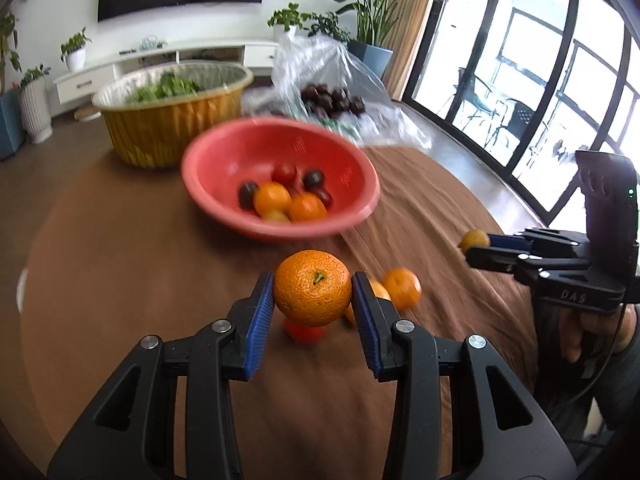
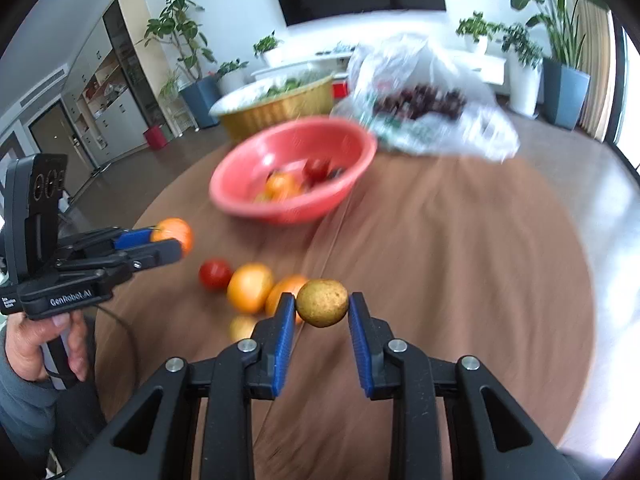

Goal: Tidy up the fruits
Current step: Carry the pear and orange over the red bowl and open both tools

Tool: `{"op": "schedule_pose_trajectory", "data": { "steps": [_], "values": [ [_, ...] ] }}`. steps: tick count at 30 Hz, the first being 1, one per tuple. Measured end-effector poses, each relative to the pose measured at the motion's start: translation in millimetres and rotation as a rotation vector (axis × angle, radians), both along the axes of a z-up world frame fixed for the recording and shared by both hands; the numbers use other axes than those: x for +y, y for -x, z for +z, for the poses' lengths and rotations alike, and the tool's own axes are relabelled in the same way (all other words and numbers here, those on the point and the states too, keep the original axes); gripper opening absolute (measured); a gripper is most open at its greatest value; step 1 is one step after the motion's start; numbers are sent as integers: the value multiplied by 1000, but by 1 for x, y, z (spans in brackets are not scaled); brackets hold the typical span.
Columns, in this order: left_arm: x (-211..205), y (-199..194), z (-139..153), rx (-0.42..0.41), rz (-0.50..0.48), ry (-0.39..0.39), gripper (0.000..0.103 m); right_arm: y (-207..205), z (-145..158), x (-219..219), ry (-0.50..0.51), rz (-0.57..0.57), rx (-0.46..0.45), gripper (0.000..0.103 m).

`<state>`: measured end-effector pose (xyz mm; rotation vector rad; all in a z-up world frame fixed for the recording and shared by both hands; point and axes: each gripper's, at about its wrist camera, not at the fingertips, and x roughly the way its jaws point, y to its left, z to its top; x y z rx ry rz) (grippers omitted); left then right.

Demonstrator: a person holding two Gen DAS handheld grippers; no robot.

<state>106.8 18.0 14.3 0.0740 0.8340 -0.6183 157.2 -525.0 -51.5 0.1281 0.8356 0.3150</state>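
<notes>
My left gripper (image 1: 313, 282) is shut on a mandarin orange (image 1: 312, 300), lifted above the brown tablecloth; in the right wrist view the same gripper (image 2: 178, 242) and orange (image 2: 174, 229) are at the left. My right gripper (image 2: 322, 300) is shut on a small yellow-brown fruit (image 2: 322, 303) and shows in the left wrist view (image 1: 468, 249) at the right. Behind both stands a red bowl (image 1: 224, 216) holding oranges and several small tomatoes. Loose on the cloth lie a red tomato (image 2: 216, 274), two oranges (image 2: 250, 288) and a small yellow fruit (image 2: 242, 326).
A yellow basin (image 1: 168, 136) of leafy greens stands behind the bowl on the left. A clear plastic bag (image 1: 340, 80) with dark fruits lies behind on the right. The round table's edge curves close on the right side. A person's hand (image 2: 36, 344) grips the left tool.
</notes>
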Motion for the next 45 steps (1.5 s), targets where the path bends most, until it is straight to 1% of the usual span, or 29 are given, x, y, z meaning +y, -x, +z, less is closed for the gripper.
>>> {"op": "schedule_pose_trajectory", "data": {
  "steps": [3, 6, 8, 12, 14, 16, 18, 21, 25, 33, 38, 39, 41, 45],
  "values": [
    [0, -29, 19, -31, 9, -21, 37, -20, 26, -7, -3, -7, -44, 30],
    [-6, -61, 27, -44, 10, -46, 37, -45, 45, -4, 18, 0, -74, 30],
    [-12, -83, 30, -48, 6, -56, 37, -66, 51, 3, 26, 16, -81, 30],
    [-23, -111, 23, -37, 4, -85, 37, -104, 48, 23, 44, 52, -55, 30],
    [-28, -119, 13, -31, -2, -107, 37, -121, 40, 36, 68, 74, -33, 30],
    [-30, -126, 2, -19, -8, -110, 37, -130, 31, 47, 85, 96, -21, 30],
    [-32, -131, -10, -4, -11, -111, 37, -139, 20, 56, 106, 112, -2, 30],
    [-34, -136, -21, 6, -10, -116, 37, -152, 5, 66, 126, 124, 26, 30],
    [-38, -140, -32, 17, -10, -123, 37, -162, -9, 69, 143, 115, 55, 30],
    [-44, -137, -39, 9, -15, -145, 37, -170, -26, 73, 159, 112, 94, 30],
    [-47, -136, -39, -5, -23, -163, 38, -171, -31, 76, 167, 113, 93, 30],
    [-47, -136, -39, -6, -25, -163, 40, -171, -31, 76, 168, 113, 94, 30],
    [-47, -136, -39, -9, -24, -162, 48, -171, -32, 76, 169, 110, 93, 30],
    [-46, -136, -39, -10, -22, -158, 50, -173, -30, 76, 170, 108, 92, 30]
  ]
}}
